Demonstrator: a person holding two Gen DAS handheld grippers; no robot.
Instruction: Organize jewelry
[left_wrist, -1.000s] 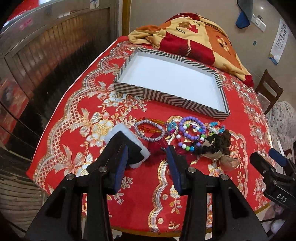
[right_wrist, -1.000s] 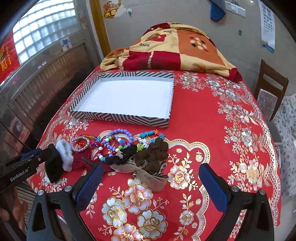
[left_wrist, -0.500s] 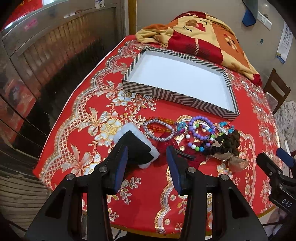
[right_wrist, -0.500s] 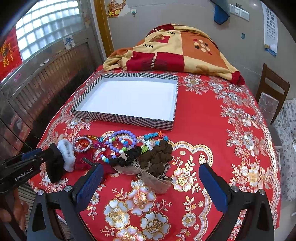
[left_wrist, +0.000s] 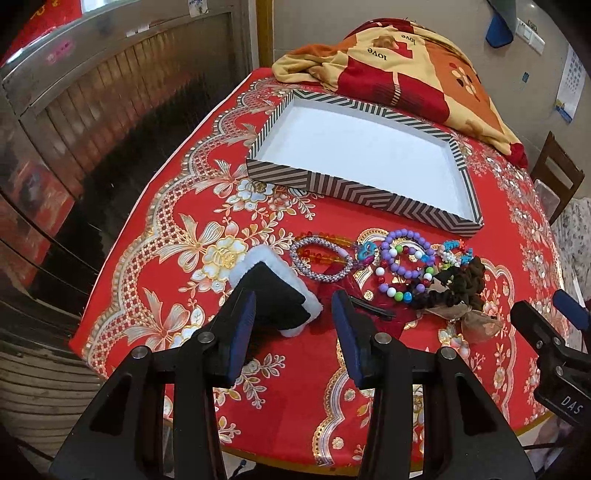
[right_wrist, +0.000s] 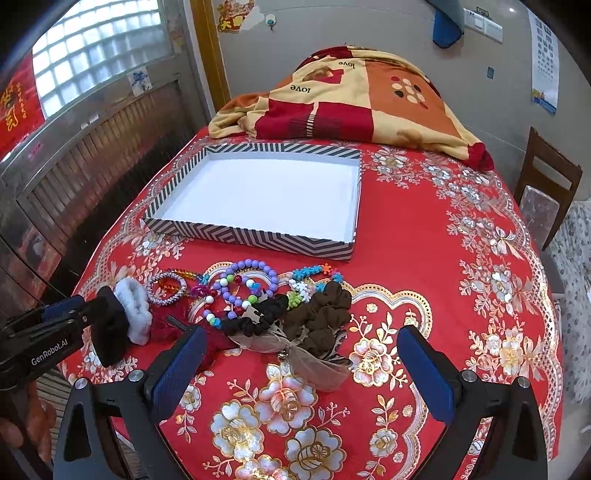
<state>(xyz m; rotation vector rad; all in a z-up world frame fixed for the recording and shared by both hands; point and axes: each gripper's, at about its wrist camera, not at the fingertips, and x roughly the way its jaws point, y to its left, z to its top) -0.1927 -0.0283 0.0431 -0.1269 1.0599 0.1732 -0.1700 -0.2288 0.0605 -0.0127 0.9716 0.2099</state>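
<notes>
The jewelry lies in a loose heap just in front of the box (right_wrist: 255, 192): a silver bracelet (left_wrist: 320, 259), a purple bead bracelet (left_wrist: 406, 254), a blue and white bead string (right_wrist: 314, 275), dark scrunchies (right_wrist: 317, 317) and a black and white plush piece (left_wrist: 275, 291) at the heap's left end. The box, striped outside and white inside, holds nothing, so by the look of it the sorting has not begun and every piece is left to move. The left gripper (left_wrist: 293, 325) hangs over the plush piece with its jaws about half open; the left jaw is at the plush, though whether it presses on it cannot be told. The right gripper (right_wrist: 301, 365) hovers on the near side of the heap from the box, jaws spread wide and holding nothing. Behind the box a blanket (right_wrist: 354, 99) is piled on the red desk (right_wrist: 424, 236).
</notes>
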